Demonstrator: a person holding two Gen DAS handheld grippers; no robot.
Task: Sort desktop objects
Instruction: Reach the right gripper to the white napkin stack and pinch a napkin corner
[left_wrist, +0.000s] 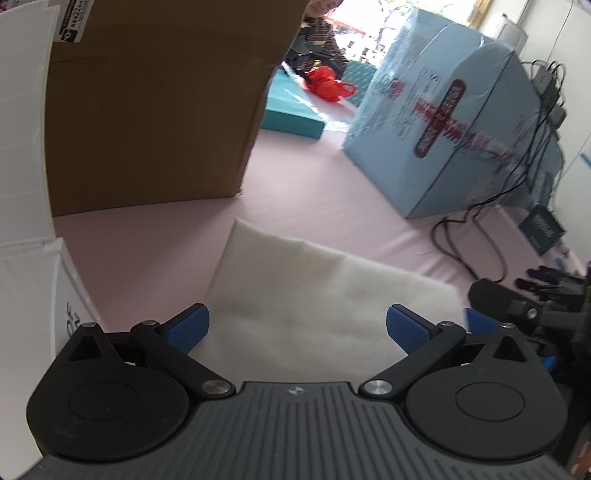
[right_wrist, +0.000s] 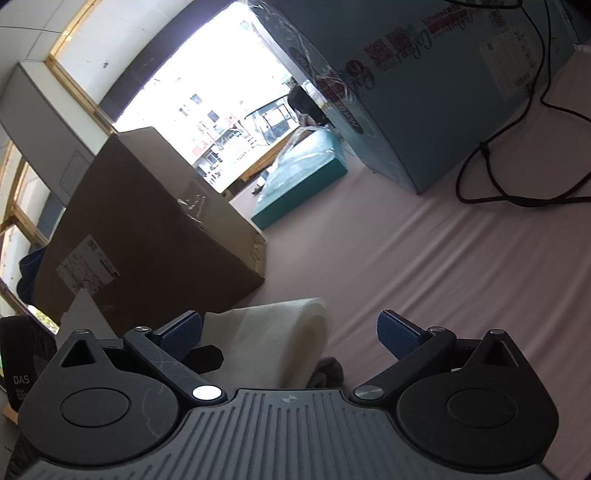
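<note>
Tongs (left_wrist: 297, 328) spread over white pad (left_wrist: 314, 295), cardboard box (left_wrist: 155, 103) beyond

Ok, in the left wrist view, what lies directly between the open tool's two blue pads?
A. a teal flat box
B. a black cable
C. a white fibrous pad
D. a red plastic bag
C: the left tool is open over a white fibrous pad lying on the pink tabletop; the red bag, teal flat box and black cable all sit farther off.
</note>
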